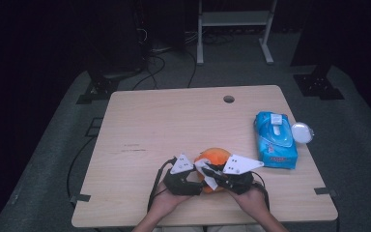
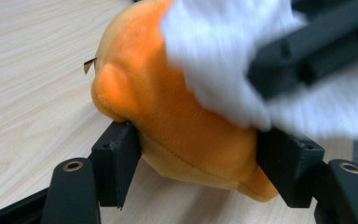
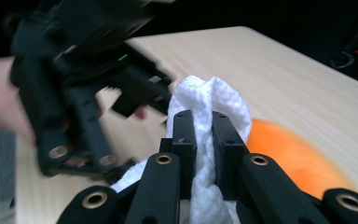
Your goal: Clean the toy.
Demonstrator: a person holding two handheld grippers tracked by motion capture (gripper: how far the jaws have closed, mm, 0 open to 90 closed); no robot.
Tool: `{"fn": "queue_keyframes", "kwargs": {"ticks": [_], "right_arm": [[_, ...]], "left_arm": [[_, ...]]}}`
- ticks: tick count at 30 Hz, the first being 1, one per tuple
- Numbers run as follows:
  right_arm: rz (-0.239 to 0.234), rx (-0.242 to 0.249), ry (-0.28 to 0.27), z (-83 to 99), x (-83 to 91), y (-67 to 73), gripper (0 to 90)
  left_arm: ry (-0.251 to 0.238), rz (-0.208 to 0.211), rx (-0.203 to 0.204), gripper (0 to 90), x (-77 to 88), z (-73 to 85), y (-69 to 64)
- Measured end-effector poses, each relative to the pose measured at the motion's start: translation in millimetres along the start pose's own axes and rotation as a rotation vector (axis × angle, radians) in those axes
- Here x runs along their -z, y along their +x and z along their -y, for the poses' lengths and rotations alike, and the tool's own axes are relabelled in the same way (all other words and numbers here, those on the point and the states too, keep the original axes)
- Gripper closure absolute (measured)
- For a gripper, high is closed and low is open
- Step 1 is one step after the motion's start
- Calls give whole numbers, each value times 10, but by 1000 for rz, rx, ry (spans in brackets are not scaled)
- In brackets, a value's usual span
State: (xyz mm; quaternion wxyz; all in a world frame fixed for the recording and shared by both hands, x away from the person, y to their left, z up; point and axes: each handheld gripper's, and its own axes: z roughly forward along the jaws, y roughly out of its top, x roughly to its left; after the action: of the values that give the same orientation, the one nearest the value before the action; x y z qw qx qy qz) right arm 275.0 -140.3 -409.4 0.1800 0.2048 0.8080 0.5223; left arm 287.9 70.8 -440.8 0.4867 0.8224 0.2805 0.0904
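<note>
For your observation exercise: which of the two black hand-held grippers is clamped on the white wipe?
The right gripper: its jaws pinch the white wipe, while the left gripper clasps the orange plush toy.

A dim room surrounds the evenly lit table (image 1: 174,116) in the high view, soft and grainy. Close up, motion blur smears the white cloth (image 2: 223,60) and the far gripper (image 3: 74,84)

No readable text in any view, faint dark printed line on the bench (image 1: 140,121) too small to make out, blue wipes pack (image 1: 275,140) with white label markings too blurred to read, no brands, numbers or signs legible elsewhere
</note>
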Motion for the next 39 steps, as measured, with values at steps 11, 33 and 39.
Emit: {"fn": "queue_keyframes", "kwargs": {"ticks": [11,33,39], "right_arm": [[66,-64,-4,78,180,-231,811],[34,-81,6,78,206,-223,812],[-24,-31,16,4,88,-49,812]], "left_arm": [[-18,67,93,190,-34,5,66],[-16,53,59,223,3,-45,44],[-13,8,-20,344,27,-34,-11]]}}
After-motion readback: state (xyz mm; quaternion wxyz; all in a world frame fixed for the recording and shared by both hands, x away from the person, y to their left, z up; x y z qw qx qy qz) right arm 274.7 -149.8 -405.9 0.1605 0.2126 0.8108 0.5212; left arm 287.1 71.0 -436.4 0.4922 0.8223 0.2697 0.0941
